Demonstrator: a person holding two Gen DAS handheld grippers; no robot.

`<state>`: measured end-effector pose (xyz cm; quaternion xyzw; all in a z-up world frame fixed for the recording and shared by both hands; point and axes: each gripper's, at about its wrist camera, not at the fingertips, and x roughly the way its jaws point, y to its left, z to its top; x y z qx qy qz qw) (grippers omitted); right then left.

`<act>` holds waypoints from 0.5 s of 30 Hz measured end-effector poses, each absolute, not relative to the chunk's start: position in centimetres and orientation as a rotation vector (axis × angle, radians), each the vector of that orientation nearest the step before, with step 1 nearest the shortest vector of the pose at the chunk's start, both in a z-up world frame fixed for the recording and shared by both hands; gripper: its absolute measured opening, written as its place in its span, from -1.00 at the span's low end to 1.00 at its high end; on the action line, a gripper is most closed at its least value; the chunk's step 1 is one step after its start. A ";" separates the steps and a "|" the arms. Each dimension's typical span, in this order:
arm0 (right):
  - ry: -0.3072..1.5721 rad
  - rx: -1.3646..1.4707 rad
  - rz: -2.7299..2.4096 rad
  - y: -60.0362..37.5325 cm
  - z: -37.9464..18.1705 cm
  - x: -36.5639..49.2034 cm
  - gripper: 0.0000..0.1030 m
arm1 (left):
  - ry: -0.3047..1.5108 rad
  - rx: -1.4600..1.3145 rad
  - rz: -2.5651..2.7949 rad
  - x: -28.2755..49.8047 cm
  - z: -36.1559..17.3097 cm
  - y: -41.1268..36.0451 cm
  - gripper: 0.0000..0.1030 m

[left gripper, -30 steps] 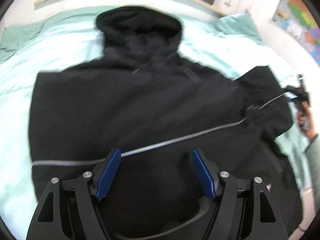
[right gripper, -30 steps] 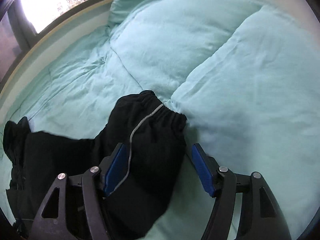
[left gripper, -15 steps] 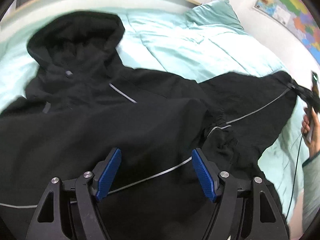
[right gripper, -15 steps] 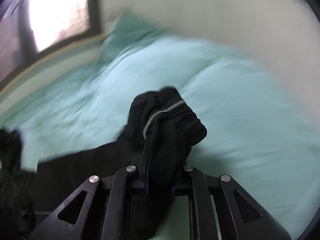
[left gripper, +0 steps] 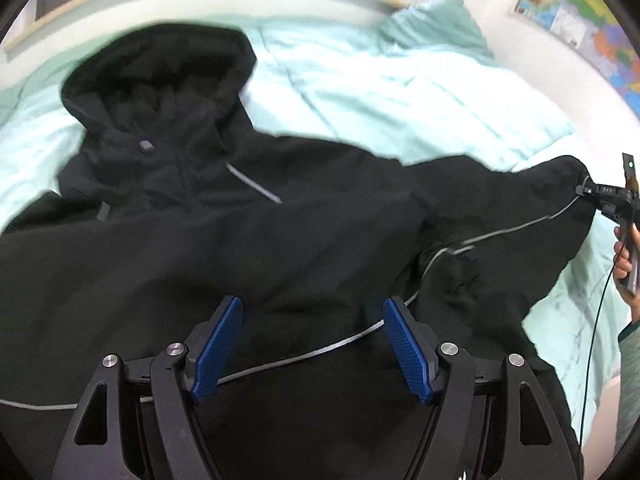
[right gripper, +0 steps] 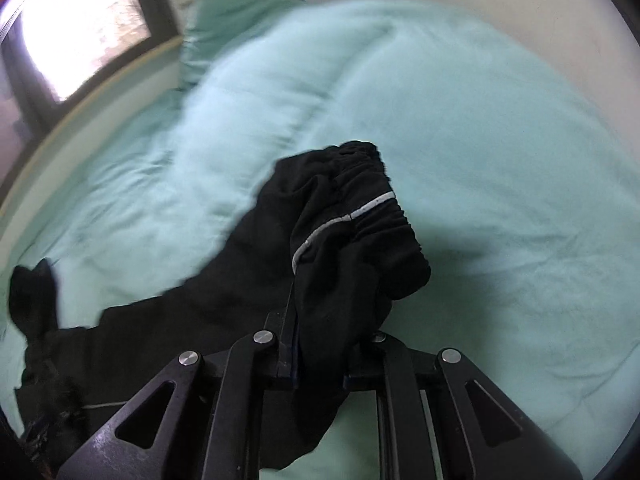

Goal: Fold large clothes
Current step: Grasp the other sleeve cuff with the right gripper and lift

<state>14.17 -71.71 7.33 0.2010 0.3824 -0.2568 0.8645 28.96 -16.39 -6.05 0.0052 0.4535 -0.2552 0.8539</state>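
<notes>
While the right gripper [right gripper: 320, 344] pinches the jacket's cuff [right gripper: 372, 216], the left gripper [left gripper: 312, 344] gapes.

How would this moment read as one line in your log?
right gripper: shut on sleeve cuff | left gripper: open over jacket

Daylight glares from the window [right gripper: 80, 36] beyond the fingers; the bedding [right gripper: 460, 120] ahead is motion-blurred, and both views curve darkly at the edges.

A mint-green duvet [right gripper: 460, 128] covers the bed beneath a bright window [right gripper: 80, 36], a map [left gripper: 580, 20] on the pale wall.
</notes>
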 end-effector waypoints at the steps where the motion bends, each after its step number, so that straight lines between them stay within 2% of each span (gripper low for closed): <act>1: 0.795 0.413 -0.516 -70.6 8.2 14.2 -0.69 | 0.937 0.019 -0.534 28.5 -5.3 -15.8 0.45; 7: 0.792 0.342 -0.355 -61.0 12.9 15.8 -0.69 | 0.866 0.039 -0.503 25.8 -1.6 -10.5 0.45; 15: 0.861 0.272 -0.032 -41.9 16.0 20.3 -0.69 | 0.795 0.010 -0.432 23.2 1.1 -1.6 0.45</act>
